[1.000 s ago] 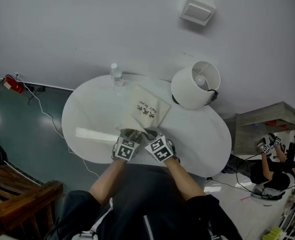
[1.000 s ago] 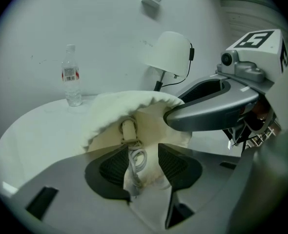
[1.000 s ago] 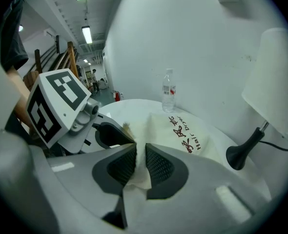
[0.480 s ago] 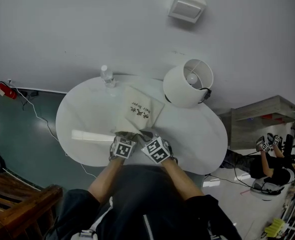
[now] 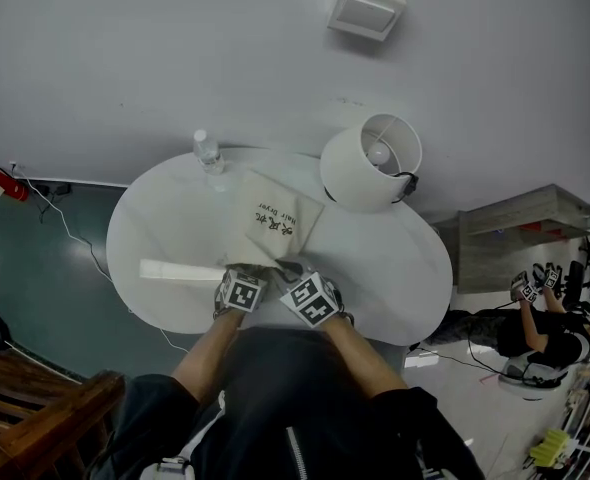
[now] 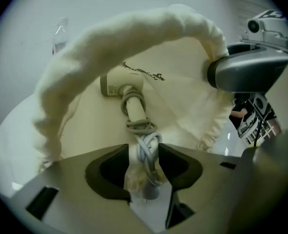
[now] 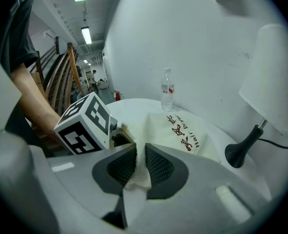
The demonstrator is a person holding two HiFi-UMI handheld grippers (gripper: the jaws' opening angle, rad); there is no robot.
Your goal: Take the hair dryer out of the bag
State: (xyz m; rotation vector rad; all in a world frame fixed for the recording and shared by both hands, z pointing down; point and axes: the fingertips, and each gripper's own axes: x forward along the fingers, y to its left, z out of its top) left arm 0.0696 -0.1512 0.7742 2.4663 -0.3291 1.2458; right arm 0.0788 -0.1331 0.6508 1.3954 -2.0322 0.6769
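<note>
My right claw pinches the rim of the bag while my left claw, jaws apart astride the coiled cord, faces the hair dryer lying handle-first straight ahead inside.

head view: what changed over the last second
The left hand-held gripper edged slightly deeper into the bag's mouth, jaws apart around the hair dryer's cord. Nothing newly gripped or released. The right hand-held gripper stayed clamped on the bag's rim; bottle, lamp and table unchanged.
</note>
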